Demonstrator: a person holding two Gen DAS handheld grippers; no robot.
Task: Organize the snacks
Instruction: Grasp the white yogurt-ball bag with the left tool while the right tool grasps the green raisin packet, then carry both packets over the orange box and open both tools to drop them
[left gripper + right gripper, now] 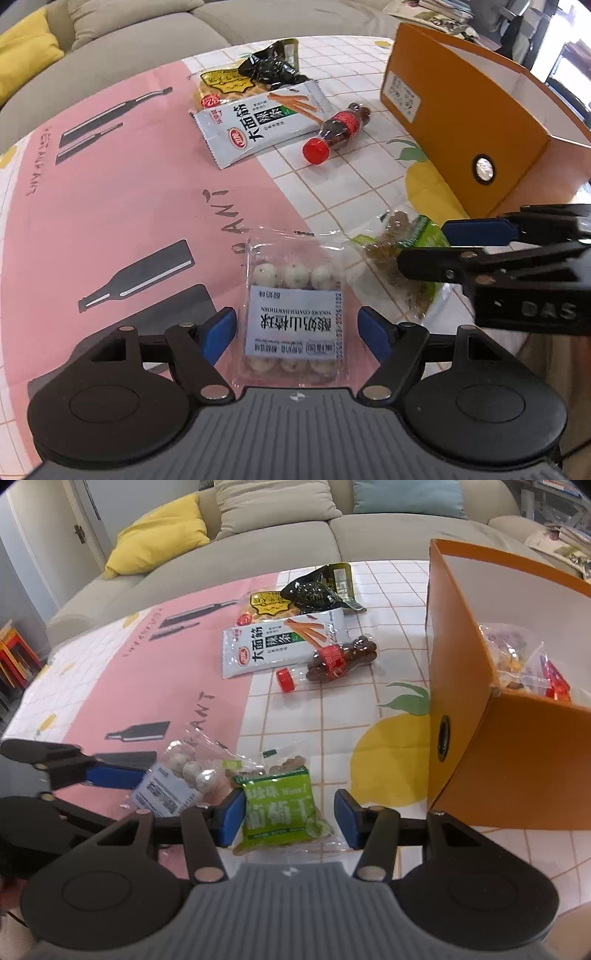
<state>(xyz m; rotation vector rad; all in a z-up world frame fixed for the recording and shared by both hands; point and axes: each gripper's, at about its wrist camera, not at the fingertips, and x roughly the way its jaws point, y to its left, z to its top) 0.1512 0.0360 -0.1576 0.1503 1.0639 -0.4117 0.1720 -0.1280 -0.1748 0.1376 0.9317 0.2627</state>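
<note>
Hawthorn ball pack (294, 306): clear glossy film, matt paper label. Raisin bag (282, 805): shiny crinkly plastic. Box (476, 716): matt orange cardboard, white inside. Tablecloth (122, 206): smooth, slight sheen. Sofa (258, 542): woven cloth. Gripper pads (218, 334): matt blue.

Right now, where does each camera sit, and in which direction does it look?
Left wrist: on the left gripper, looking down at the clear pack of white yogurt-coated balls between its open blue pads; the right gripper shows alongside.
Right wrist: on the right gripper, over the green raisin bag; the left gripper shows alongside.
Shared: both packs, the orange cardboard box.
</note>
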